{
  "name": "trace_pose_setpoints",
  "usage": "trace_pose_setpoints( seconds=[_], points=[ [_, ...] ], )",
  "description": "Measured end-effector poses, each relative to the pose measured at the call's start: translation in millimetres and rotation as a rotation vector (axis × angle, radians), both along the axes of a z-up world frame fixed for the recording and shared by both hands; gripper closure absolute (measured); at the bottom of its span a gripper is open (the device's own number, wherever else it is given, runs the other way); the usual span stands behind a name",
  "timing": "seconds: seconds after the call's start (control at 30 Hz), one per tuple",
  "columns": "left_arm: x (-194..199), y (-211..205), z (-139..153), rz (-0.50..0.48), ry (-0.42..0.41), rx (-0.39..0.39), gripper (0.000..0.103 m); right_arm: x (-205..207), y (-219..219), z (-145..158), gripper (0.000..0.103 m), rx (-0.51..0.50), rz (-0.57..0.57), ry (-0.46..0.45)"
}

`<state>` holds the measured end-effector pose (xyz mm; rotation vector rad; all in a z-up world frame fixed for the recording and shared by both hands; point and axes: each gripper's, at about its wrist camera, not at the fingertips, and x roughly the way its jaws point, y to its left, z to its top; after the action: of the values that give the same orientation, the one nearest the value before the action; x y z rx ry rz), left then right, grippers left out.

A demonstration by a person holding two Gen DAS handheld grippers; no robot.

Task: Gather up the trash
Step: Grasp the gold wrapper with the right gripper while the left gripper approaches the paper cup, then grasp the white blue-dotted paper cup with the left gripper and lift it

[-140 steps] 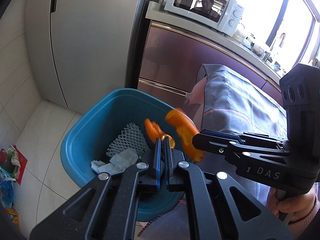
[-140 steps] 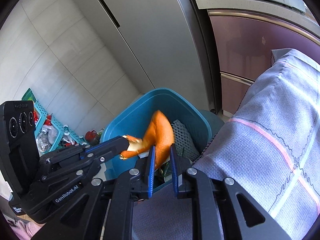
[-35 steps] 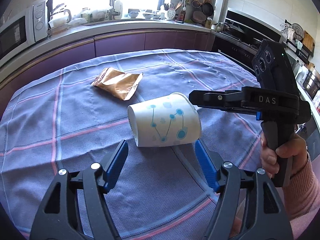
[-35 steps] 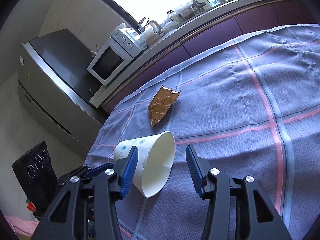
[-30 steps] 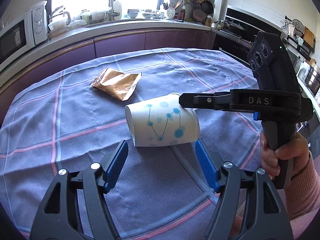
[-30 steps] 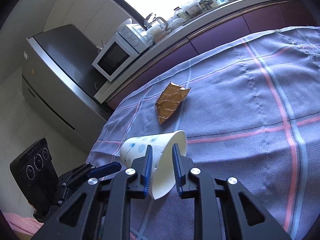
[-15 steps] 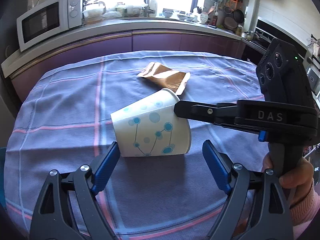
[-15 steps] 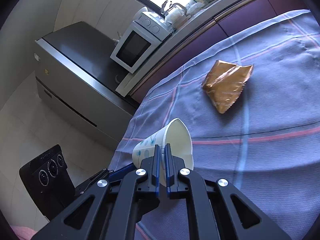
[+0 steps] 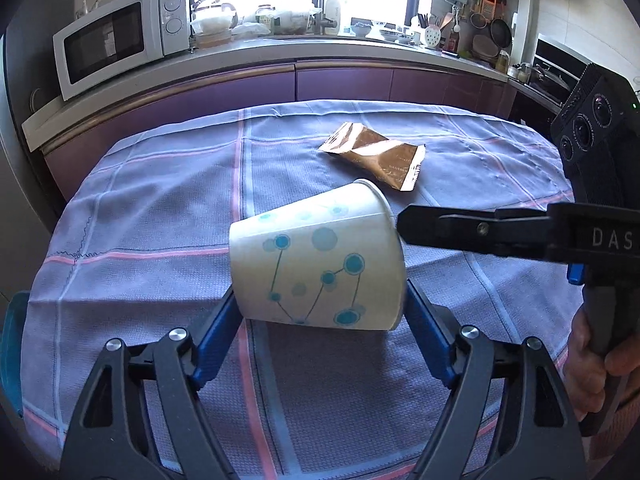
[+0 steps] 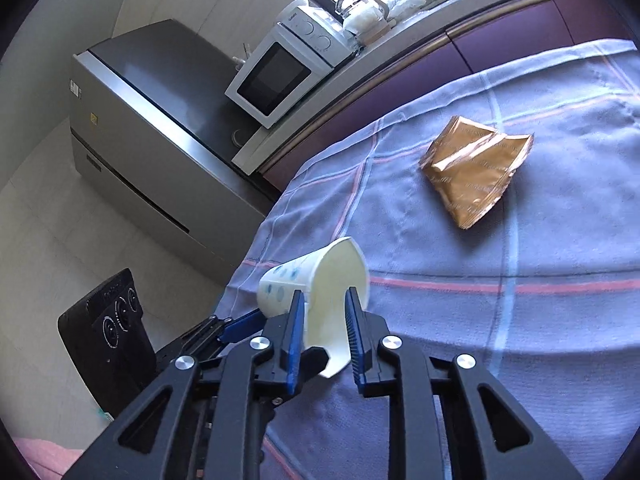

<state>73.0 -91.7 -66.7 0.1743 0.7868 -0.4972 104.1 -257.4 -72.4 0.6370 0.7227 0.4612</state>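
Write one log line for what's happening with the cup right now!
cup: on its side, between both | left hand-held gripper: closing, flanking it | right hand-held gripper: opening at rim | wrapper: on cloth

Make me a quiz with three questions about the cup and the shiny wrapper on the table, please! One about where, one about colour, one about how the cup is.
1. Where is the brown wrapper?
A. inside the cup
B. on the tablecloth, beyond the cup
C. on top of the microwave

2. What colour are the dots on the paper cup?
A. blue
B. red
C. yellow

3. How is the cup placed?
A. standing upright
B. crushed flat
C. tipped on its side

Answers:
1. B, the wrapper lies flat on the cloth, apart from the cup and farther from the grippers.
2. A, blue dots joined by thin lines show on its white wall.
3. C, its open mouth faces sideways toward the right gripper, with its wall between the left gripper's fingers.
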Motion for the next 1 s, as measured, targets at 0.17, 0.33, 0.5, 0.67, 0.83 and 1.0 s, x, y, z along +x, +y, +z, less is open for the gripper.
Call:
trace_pose_setpoints(
  seconds=[0.17,0.33,0.5,0.67,0.83,1.0],
  points=[
    [1,14,9,0.024,-0.016,-0.023,0.025,8,-32,9,0.067,-0.107,-0.145,-0.018],
    [0,31,19,0.051,-0.034,-0.046,0.025,32,-66,0,0.057,-0.115,-0.269,0.037],
    [1,45,25,0.074,-0.048,-0.060,0.025,59,-77,-13,0.056,-0.079,-0.298,0.091],
    [3,56,27,0.093,-0.060,-0.058,0.025,77,-73,-22,0.056,-0.058,-0.297,0.125],
    [6,68,27,0.114,-0.059,-0.062,0.025,85,-68,-26,0.065,-0.057,-0.296,0.135],
    [5,79,28,0.134,-0.062,-0.069,0.025,87,-66,-30,0.092,-0.060,-0.294,0.153]
  ],
)
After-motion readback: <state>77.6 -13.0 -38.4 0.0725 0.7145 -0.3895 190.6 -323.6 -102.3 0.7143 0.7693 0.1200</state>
